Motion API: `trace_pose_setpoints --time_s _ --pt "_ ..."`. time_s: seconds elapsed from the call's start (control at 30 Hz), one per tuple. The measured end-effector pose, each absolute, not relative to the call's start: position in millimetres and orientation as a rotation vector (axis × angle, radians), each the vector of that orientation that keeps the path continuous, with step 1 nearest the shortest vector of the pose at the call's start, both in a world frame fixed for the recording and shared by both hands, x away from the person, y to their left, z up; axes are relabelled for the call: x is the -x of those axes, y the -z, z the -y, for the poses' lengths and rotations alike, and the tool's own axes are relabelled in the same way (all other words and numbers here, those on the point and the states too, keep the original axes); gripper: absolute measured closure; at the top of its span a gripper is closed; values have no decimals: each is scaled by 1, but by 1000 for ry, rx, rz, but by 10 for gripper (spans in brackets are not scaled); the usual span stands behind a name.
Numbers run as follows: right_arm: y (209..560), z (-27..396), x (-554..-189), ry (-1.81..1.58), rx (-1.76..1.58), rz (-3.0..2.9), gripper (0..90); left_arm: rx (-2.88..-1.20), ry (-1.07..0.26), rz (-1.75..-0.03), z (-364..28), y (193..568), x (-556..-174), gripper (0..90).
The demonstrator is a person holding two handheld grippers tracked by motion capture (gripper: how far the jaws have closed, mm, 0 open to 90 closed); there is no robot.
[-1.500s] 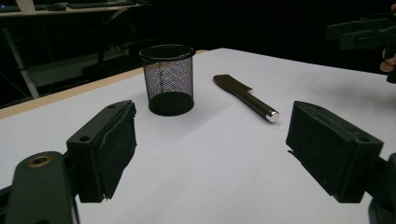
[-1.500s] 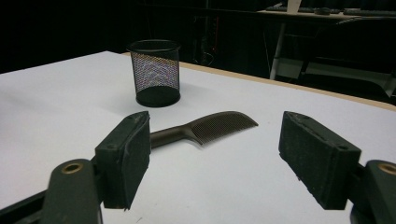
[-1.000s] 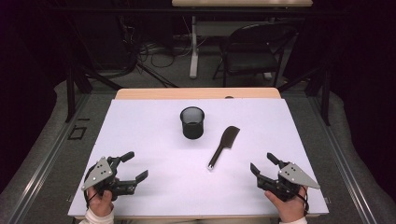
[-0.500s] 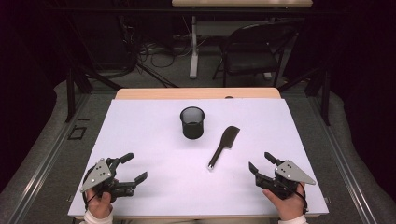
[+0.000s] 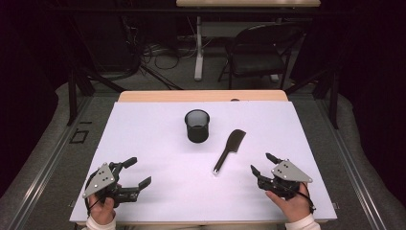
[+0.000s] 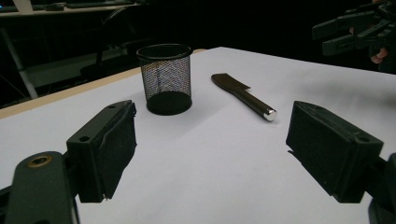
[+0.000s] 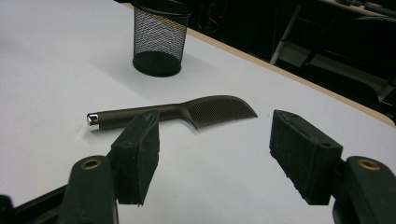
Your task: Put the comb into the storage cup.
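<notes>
Comb (image 5: 229, 151) lies flat on the white table (image 5: 143, 134), just right of the mesh cup (image 5: 197, 125), long axis running diagonally: toothed head toward the far right, handle tip pointing back toward the person. Right gripper (image 5: 263, 163) is the nearer one, comb lying ahead and to its left; its jaws have just been closing a little but stand open, nothing between them. Left gripper (image 5: 134, 171) rests well apart at the near left, jaws wide, empty.

Right gripper (image 5: 261, 164) jaws a little narrower than before (nothing between them).
</notes>
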State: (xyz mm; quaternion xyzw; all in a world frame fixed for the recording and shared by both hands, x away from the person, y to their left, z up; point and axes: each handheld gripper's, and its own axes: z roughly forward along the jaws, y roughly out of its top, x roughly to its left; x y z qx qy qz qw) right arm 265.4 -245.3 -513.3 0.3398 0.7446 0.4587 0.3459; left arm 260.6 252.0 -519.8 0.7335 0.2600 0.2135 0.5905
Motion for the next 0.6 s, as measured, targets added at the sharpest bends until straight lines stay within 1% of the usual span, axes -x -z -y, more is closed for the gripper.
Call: trace_pose_setpoints --time_s 0.33,0.6 --pt "503 240 -279 -1155 -931 -1976 334 -1709 -497 -601 -251 520 -261 161" --pt "496 224 -302 -1132 -953 -2041 352 -1708 -495 -604 -251 520 -261 160"
